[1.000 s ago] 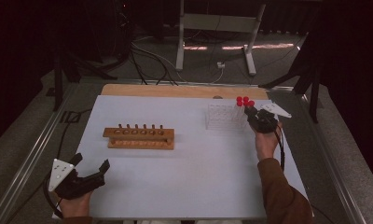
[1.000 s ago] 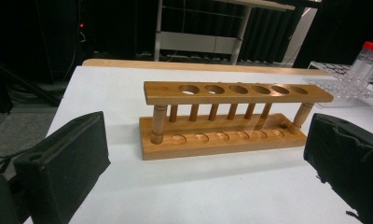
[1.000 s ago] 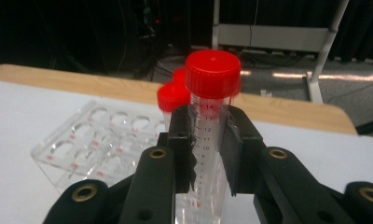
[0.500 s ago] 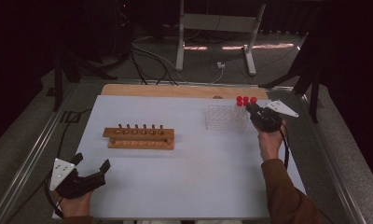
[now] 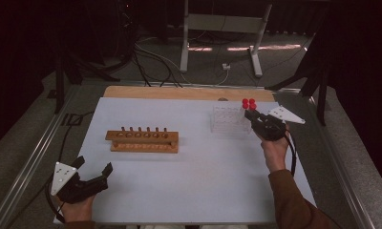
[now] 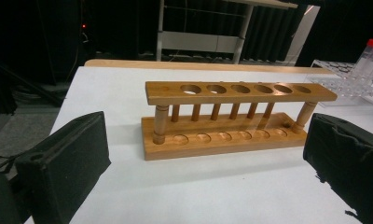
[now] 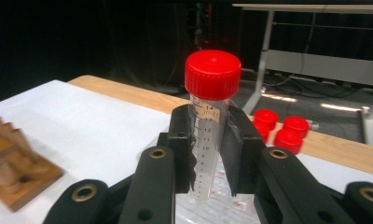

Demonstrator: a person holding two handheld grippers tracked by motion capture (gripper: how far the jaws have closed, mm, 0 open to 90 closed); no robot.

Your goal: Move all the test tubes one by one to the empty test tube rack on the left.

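The right gripper (image 7: 207, 161) holds a clear tube (image 7: 207, 140) with a red cap (image 7: 212, 73); its jaws are closed on the tube, which stands upright between them. It is at the far right of the counter (image 5: 189, 191), just above the clear plastic rack (image 5: 229, 119), where other red-capped tubes (image 5: 249, 103) stand. The left gripper (image 5: 91, 174) rests at the near left edge with jaws open and nothing between them, facing the wooden rack (image 6: 231, 116), whose holes are free.
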